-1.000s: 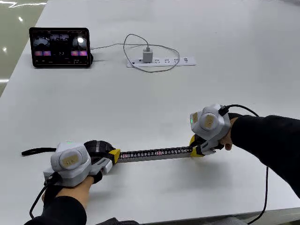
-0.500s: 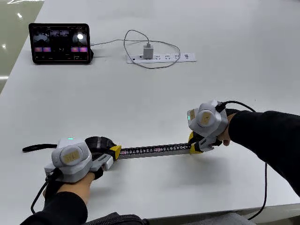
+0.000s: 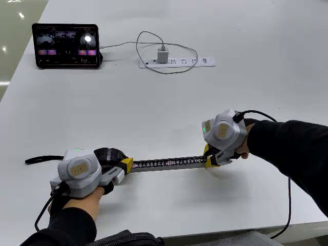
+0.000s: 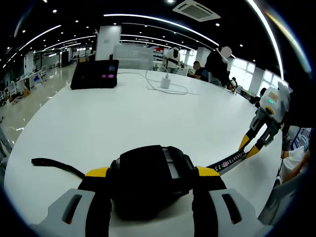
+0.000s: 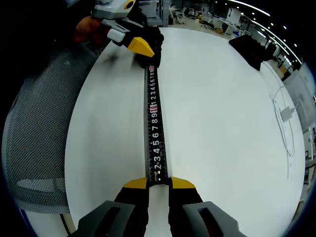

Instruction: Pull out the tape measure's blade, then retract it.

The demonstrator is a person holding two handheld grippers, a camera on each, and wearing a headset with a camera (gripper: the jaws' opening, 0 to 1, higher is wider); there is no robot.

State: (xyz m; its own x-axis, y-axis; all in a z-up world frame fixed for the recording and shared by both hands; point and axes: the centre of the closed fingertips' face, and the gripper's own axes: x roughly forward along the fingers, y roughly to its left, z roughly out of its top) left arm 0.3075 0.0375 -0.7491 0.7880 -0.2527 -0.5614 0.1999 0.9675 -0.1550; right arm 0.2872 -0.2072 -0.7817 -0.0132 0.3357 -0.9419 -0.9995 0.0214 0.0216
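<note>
Looks like the pull-out half, or right at the turn before retracting, hard to call from one glance. Got the case (image 3: 108, 155) wedged between the left gripper's (image 4: 152, 173) fingers (image 4: 94, 197), spread wide and pressed against both its sides, sitting flat on the tabletop (image 3: 169, 113) with the strap (image 4: 54, 165) trailing off behind to one side. Makes sense as an anchor: keeps the body from sliding while the other end gets tugged. Over at the right gripper (image 5: 159, 183), fingers (image 5: 134, 193) nearly together, pinching the blade's (image 5: 154, 123) tip right at the low numbers, between the yellow tips. Runs straight out ahead of those fingers to the case, flat and low over the tabletop, printed side up, no sag or twist to spot. Probably held level and in line on purpose, to avoid a kink. For retracting, would guess walking that tip back toward the case rather than just letting go, since could snap back hard.
</note>
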